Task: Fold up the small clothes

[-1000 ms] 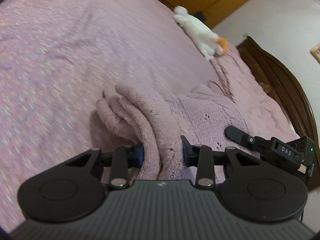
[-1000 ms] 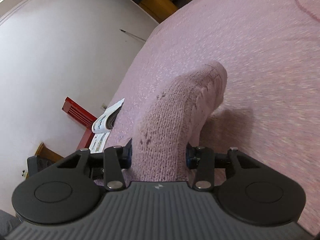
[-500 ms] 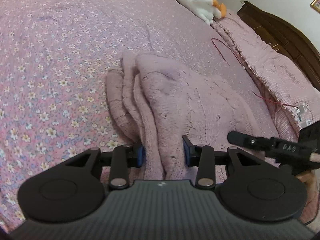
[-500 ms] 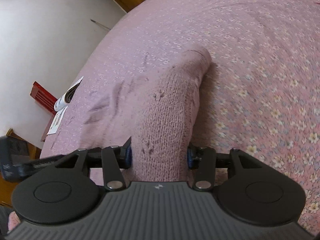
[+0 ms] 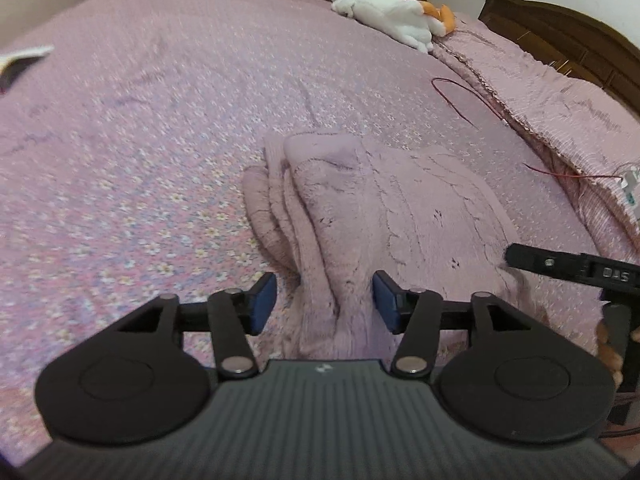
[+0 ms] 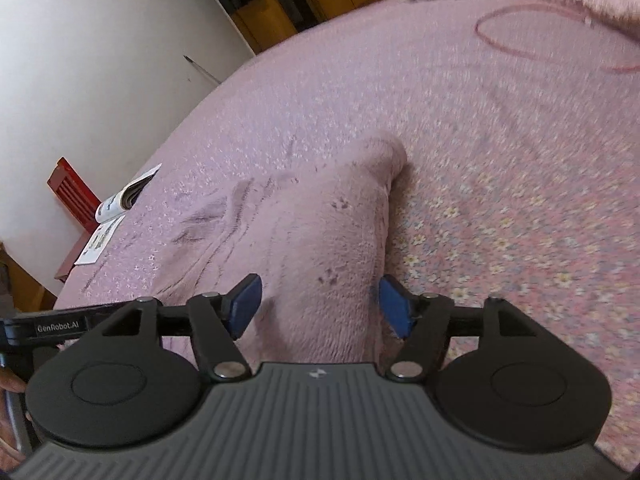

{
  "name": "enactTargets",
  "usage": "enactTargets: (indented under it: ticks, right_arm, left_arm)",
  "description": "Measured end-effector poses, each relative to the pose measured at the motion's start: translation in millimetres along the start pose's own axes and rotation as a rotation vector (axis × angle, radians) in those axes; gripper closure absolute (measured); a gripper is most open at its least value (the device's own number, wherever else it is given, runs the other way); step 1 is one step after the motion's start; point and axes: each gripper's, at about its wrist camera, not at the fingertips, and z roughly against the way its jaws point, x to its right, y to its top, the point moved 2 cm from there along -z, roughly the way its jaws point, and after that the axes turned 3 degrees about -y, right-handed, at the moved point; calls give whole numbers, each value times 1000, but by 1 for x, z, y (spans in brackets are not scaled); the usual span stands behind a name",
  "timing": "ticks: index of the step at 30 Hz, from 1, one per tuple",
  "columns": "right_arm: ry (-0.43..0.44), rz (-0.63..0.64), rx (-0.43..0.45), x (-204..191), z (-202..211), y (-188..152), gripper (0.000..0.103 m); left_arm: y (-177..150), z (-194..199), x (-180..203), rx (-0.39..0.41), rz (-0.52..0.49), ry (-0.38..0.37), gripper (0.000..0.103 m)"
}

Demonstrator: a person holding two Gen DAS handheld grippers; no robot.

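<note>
A pink knitted sweater point(image 5: 400, 216) lies folded in layers on the flowered pink bedspread point(image 5: 140, 140). My left gripper point(image 5: 324, 300) is open, its blue pads apart on either side of the sweater's near edge, which lies loose between them. My right gripper point(image 6: 320, 304) is open too, with the sweater's other end point(image 6: 332, 220) lying between its pads. The right gripper's black finger point(image 5: 560, 266) shows at the right of the left wrist view.
A white plush toy point(image 5: 392, 16) lies at the far end of the bed. A red cord point(image 5: 472, 100) runs beside a folded pink blanket point(image 5: 560, 92) and the dark wooden headboard point(image 5: 560, 36). A booklet point(image 6: 120, 204) lies at the bed's edge near a red chair point(image 6: 72, 196).
Both grippers have lowered the sweater onto the bed and opened their jaws, letting go of it. The sweater now lies flat and folded.
</note>
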Motion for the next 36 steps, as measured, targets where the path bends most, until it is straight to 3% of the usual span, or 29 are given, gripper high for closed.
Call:
enactTargets:
  ticks: [6,9,12,22,27,30,36]
  right_arm:
    - [-52,130,54,-16,34,-26,12]
    - [-88,195,74,-23,43,-45,5]
    - [-119,242,84,-28,46,-63,0]
    - [-213,227,47,-24,23,-108,0]
    - [-257,188,8,-18,9,-119,0]
    - [-274,214,7,-22,6,-122,0]
    - [-281,216,8,-23,4,-122,0]
  left_arm:
    - [-15,15,14,5,-13,66,39]
    - [-29,16,20,-2,-14,90,24]
    - [-43,12,24,-7,-25,126,24]
    - [-82,-14,33,-47,-4,229,24]
    - [-89,-20,42,-38,-42,294,23]
    - [-93,-23,45,-43,-54,301,14]
    - [-97,-23,50,-34,-66,324,14]
